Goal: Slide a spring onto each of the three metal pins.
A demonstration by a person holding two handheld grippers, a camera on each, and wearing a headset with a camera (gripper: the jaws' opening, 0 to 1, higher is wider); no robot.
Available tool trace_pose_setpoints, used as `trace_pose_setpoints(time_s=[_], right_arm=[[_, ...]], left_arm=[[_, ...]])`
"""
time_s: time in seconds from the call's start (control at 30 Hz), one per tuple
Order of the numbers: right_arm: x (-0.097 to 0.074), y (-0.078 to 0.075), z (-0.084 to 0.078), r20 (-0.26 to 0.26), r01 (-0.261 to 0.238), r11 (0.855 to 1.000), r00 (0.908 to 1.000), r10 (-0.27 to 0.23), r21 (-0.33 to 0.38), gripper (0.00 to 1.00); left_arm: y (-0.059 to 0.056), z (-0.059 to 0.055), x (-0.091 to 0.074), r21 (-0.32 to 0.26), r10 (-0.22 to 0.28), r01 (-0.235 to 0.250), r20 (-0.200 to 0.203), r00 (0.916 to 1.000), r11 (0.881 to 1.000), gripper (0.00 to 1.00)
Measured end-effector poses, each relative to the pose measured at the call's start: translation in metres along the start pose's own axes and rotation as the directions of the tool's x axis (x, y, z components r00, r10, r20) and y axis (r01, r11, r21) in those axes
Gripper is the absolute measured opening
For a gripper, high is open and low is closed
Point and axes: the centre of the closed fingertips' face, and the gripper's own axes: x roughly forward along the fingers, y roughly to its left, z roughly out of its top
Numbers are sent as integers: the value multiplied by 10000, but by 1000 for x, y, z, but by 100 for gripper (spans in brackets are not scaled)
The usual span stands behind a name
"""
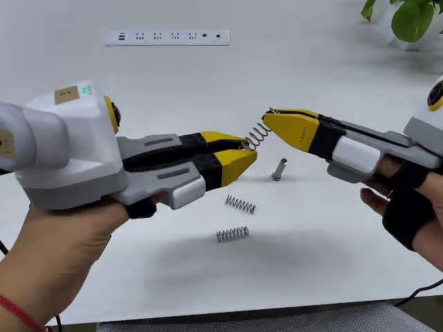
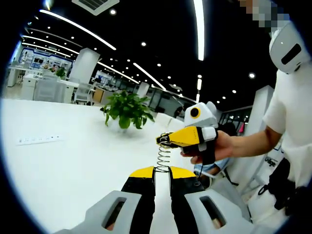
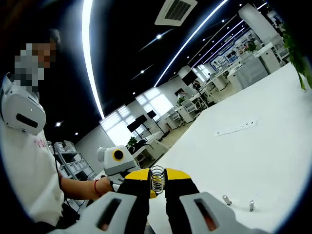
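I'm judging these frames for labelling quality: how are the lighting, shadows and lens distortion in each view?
Head view: soft, even light, only faint shadows on the white table, and the held spring is sharp. Left gripper view: the fisheye bends the ceiling light strips, and the table is washed out to near-blank white. Right gripper view: the same bending, and the distant windows glare.

White table [image 1: 311, 270], bare surface | back edge: white power strip [image 1: 167, 37], lying flat | far right corner: potted plant [image 1: 410, 17] | centre: metal pin [image 1: 279, 169] | nearer the front: far spring [image 1: 240, 204] and near spring [image 1: 232, 234], lying close together, not touching
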Motion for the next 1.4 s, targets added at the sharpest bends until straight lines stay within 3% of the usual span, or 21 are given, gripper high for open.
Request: trace_pose_setpoints(time_s=[0.27, 0.53, 0.77, 0.9, 1.03, 1.2, 1.3, 1.4], right_arm=[[-1, 4, -5, -784, 10, 9962, 9969, -78, -869, 11], [1, 10, -10, -1636, -99, 9791, 9862, -240, -2033, 11], [4, 17, -15, -2487, -407, 9421, 9675, -461, -3327, 11], [0, 12, -17, -2936, -624, 9193, 9541, -594, -3887, 11], [-3, 11, -15, -3091, -711, 9129, 9490, -622, -4020, 12], [-6, 11, -15, -3498, -947, 8978, 9343, -690, -4300, 12], [-8, 11, -17, -3813, -1146, 8935, 9220, -671, -4341, 14], [-10, 11, -19, -4233, -1469, 8836, 9038, -627, -4446, 16]], left_arm=[[-4, -5, 3, 480, -183, 209, -535, 9984, 9986, 10], [-7, -11, 5, 937, -265, 361, -1019, 9944, 9949, 10], [-12, -14, 7, 1192, -302, 455, -1266, 9915, 9918, 10], [-15, -15, 8, 1486, -304, 517, -1419, 9894, 9875, 10], [-14, -15, 7, 1504, -331, 536, -1356, 9902, 9872, 10], [-16, -16, 7, 1614, -440, 671, -1428, 9888, 9846, 10], [-18, -17, 8, 1653, -512, 752, -1449, 9881, 9834, 10], [-20, -18, 9, 1659, -607, 848, -1453, 9875, 9825, 10]])
